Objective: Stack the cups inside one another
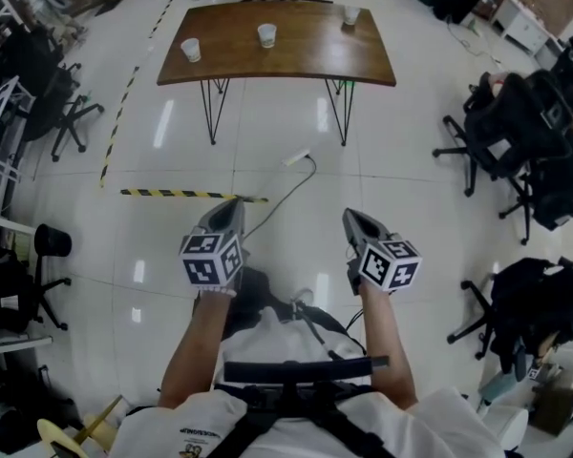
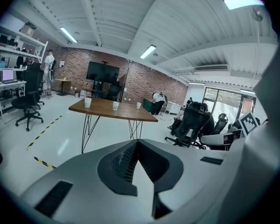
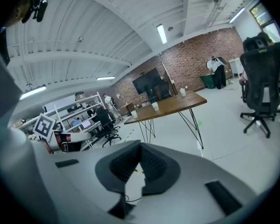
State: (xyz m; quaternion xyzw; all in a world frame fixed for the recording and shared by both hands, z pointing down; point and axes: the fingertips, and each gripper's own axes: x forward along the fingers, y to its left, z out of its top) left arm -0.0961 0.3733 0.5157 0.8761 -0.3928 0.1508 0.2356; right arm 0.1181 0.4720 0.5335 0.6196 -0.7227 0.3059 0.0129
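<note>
The left gripper (image 1: 230, 208) (image 2: 136, 142) is hanging clenched, its grey jaws meeting at the tips and gripping nothing. The right gripper (image 1: 354, 218) (image 3: 141, 146) is hanging just beside it, clenched and empty in the same way. Both are pointing toward the brown wooden counter on black hairpin legs (image 1: 306, 53) (image 2: 107, 110) (image 3: 177, 102). They are hovering over the glossy white tiled floor (image 1: 420, 141), well short of the counter's near edge.

Three white paper cups are standing upright on the counter, well apart from one another, none nested. The left cup (image 1: 190, 50) (image 2: 87, 102) (image 3: 134, 113) is sitting near the counter's left end. The middle cup (image 1: 266, 34) (image 2: 115, 105) (image 3: 155, 106) is sitting toward the far side, about midway along. The right cup (image 1: 351, 14) (image 2: 138, 105) (image 3: 182, 92) is sitting at the counter's far right corner.

Between the grippers and the counter, a white power strip (image 1: 298, 157) is lying on the floor, its cable trailing away from the counter. A strip of black-and-yellow tape (image 1: 181, 195) is running across the tiles on the near side of the counter. Black office chairs (image 1: 516, 132) are standing off the counter's right side.
</note>
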